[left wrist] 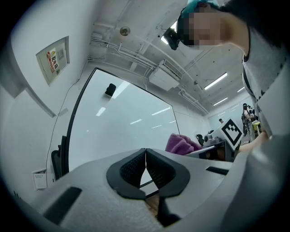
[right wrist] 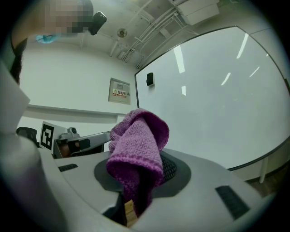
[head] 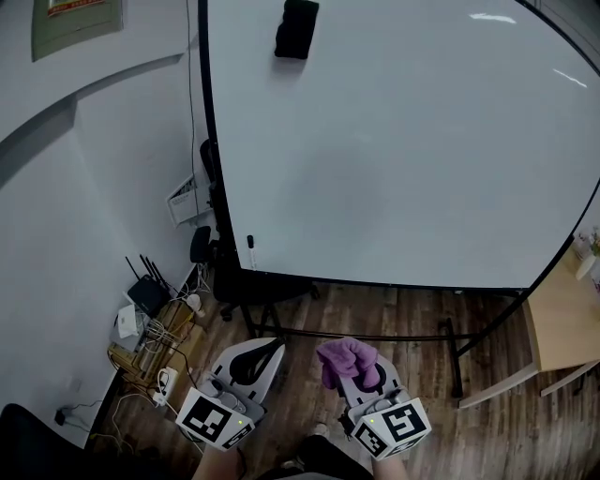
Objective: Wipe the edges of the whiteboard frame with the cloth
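Right gripper view shows your right tool [right wrist: 144,181] clamped on the purple cloth [right wrist: 138,145], which bunches up above the jaws in a soft fold. The left tool [left wrist: 146,166] has its jaws pressed together with nothing between them.

You hold both tools low and close to your body, side by side above the wooden floor [head: 394,319] and tilted up toward the whiteboard [head: 403,141]. Both are well apart from it.

The cloth touches no part of the black frame [head: 208,141], so wiping looks not yet begun; this is the approach. A black eraser [head: 296,28] sits high on the board, near the frame's left side.

For the next move, raise the right tool and lead with the loose fold, so that fabric rather than jaw meets the frame. Keep the clamp firm, since dragging along the rail could tug the cloth free.
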### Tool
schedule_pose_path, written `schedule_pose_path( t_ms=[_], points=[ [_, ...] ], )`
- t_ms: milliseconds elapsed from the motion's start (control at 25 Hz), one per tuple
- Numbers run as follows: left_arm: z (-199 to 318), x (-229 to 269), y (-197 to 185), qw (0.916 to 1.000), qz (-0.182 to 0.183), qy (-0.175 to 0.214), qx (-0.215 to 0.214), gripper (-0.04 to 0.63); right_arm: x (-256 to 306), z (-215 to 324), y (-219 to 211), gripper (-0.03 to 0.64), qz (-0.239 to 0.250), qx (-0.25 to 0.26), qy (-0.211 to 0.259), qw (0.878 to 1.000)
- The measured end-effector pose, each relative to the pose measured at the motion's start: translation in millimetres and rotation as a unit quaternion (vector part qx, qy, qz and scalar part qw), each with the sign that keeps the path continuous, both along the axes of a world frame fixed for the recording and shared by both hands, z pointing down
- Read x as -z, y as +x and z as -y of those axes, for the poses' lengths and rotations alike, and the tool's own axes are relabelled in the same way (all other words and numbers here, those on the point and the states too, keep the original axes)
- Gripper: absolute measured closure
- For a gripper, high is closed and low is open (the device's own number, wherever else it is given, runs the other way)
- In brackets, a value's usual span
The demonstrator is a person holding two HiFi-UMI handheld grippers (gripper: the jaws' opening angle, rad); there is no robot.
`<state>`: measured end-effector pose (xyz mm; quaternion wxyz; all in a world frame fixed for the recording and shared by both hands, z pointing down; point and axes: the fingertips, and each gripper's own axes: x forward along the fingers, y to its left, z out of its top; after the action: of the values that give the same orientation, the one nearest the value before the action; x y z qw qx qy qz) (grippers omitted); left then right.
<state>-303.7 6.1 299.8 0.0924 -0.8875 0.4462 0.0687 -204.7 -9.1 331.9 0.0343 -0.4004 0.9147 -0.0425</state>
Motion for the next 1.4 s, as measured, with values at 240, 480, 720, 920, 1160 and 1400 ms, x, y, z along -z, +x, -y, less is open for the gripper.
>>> schedule_pose_path(
  t_ms=[240, 480, 720, 920, 1160, 1400],
  points=[
    [39, 10, -14, 0.9997, -0.001, 0.011, 0.019, 0.578, 8, 43, -18, 0.526, -0.007, 0.022, 0.008, 1.000],
    [70, 9, -32, 0.9987, -0.005, 0.014, 0.048, 0.578, 7, 83, -37, 0.526, -0.011, 0.047, 0.009, 0.999],
    [95, 7, -47, 0.9970, -0.008, 0.018, 0.075, 0.578, 1, 110, -59, 0.525, -0.018, 0.084, 0.009, 0.996],
    [110, -3, -58, 0.9967, 0.000, 0.012, 0.080, 0.578, -11, 128, -75, 0.525, -0.020, 0.091, -0.003, 0.996],
    [130, -3, -83, 0.9979, -0.001, 0.012, 0.063, 0.578, -21, 146, -105, 0.526, -0.023, 0.078, -0.012, 0.997],
    [147, -1, -112, 0.9996, 0.008, 0.006, 0.025, 0.578, -26, 161, -138, 0.525, -0.013, 0.047, -0.025, 0.999]
  ],
)
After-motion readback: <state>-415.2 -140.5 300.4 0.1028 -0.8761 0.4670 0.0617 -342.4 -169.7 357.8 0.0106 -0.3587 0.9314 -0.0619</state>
